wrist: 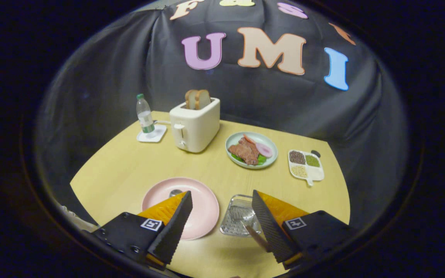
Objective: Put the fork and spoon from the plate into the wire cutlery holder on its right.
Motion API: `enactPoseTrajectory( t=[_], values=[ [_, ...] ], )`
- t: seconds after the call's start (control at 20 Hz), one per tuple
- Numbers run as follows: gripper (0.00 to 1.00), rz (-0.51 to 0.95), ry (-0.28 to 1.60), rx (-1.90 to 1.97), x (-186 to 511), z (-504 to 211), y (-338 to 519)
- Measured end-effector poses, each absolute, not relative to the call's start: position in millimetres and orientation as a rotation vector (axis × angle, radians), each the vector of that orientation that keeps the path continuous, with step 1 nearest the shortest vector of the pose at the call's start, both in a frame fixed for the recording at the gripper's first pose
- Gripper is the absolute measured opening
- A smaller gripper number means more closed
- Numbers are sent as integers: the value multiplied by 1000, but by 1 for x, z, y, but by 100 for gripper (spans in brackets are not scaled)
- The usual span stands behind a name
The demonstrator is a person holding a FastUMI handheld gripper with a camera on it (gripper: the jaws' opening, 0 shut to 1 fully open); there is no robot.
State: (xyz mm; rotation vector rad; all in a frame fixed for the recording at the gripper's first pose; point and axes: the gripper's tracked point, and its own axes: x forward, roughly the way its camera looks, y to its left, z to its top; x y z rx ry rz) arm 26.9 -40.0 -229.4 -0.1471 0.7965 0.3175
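Note:
A pink plate (203,204) lies on the yellow table, just ahead of my left finger and partly behind it. On the plate a spoon's bowl (175,192) peeks out above that fingertip; its handle is hidden. To the plate's right sits the wire cutlery holder (235,226), a flat perforated metal tray. A fork (254,234) lies in it, its handle sticking out toward me beside my right finger. My gripper (221,195) hovers above the table, open wide, nothing between its fingers.
Farther back stand a white toaster (193,127) holding bread slices, a water bottle (145,116) on a white coaster, a green plate of meat (251,150) and a white divided dish of grains (306,165). Bare table lies between these and the pink plate.

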Motion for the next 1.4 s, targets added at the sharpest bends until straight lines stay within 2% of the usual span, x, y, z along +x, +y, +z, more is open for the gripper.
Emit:
enactPoseTrajectory(
  t=[0.3, 0.7, 1.05, 1.4],
  values=[
    [99, 262, 652, -75, 15, -230, -9],
    [99, 249, 586, -34, -7, -248, 22],
    [99, 235, 651, -79, -24, -290, 28],
    [99, 239, 804, -131, -48, -346, 27]
  ],
)
